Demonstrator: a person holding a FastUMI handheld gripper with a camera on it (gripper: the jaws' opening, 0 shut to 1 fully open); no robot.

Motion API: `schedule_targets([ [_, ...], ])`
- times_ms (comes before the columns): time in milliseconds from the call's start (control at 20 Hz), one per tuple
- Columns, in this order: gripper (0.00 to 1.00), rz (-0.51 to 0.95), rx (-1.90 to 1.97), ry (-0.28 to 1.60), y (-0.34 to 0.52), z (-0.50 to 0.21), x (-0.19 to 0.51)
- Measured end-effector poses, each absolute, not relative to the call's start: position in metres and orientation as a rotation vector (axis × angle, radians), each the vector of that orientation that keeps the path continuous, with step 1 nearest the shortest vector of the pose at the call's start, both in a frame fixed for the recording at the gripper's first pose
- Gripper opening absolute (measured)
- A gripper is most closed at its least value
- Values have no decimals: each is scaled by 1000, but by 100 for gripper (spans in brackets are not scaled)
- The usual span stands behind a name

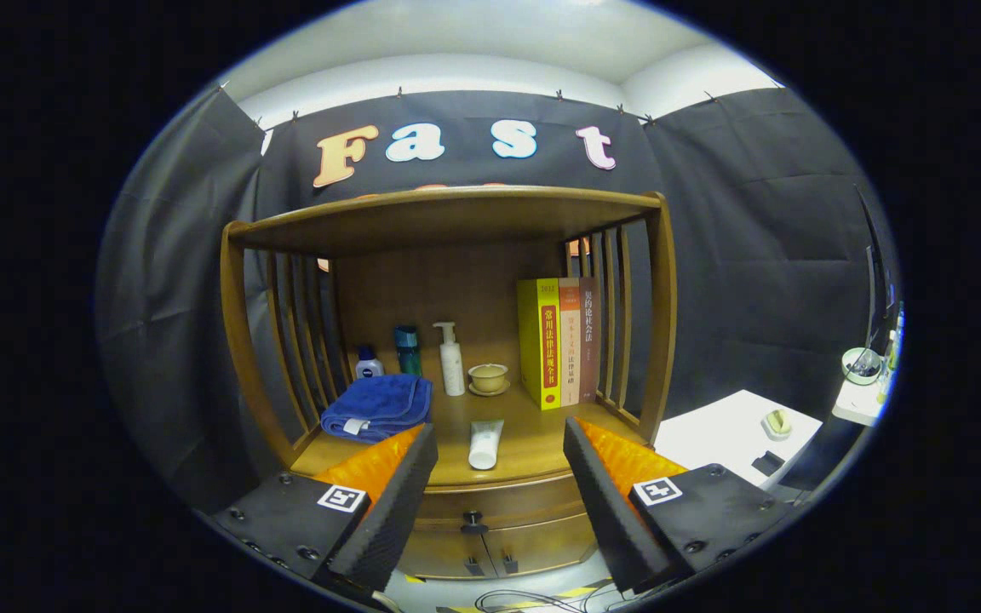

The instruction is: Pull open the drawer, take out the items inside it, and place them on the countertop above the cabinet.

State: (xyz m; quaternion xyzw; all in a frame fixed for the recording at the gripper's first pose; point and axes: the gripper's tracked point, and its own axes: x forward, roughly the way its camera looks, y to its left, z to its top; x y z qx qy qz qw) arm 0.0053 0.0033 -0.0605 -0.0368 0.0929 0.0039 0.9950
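Gripper (499, 477) fingers stood wide apart, holding nothing, short of the cabinet (456, 409). Between them, lower down, sat the drawer (499, 504), shut, with its dark knob (473, 518) at centre. On the countertop (533, 443) a white tube (485, 443) lay near the front edge, a blue towel (377, 406) to its left. Risk noted: a careless approach or placement could knock the tube off; an off-centre grip on the small knob could slip.

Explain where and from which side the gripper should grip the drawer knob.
Grip the knob by its round head, coming straight on from the front with the open gripper. It juts out from the closed drawer, so one finger probably fits on each side.
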Motion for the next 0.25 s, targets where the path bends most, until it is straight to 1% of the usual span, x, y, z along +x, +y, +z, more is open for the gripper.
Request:
schedule_targets([
  [250,98,20,-79,200,9,-68,3],
])
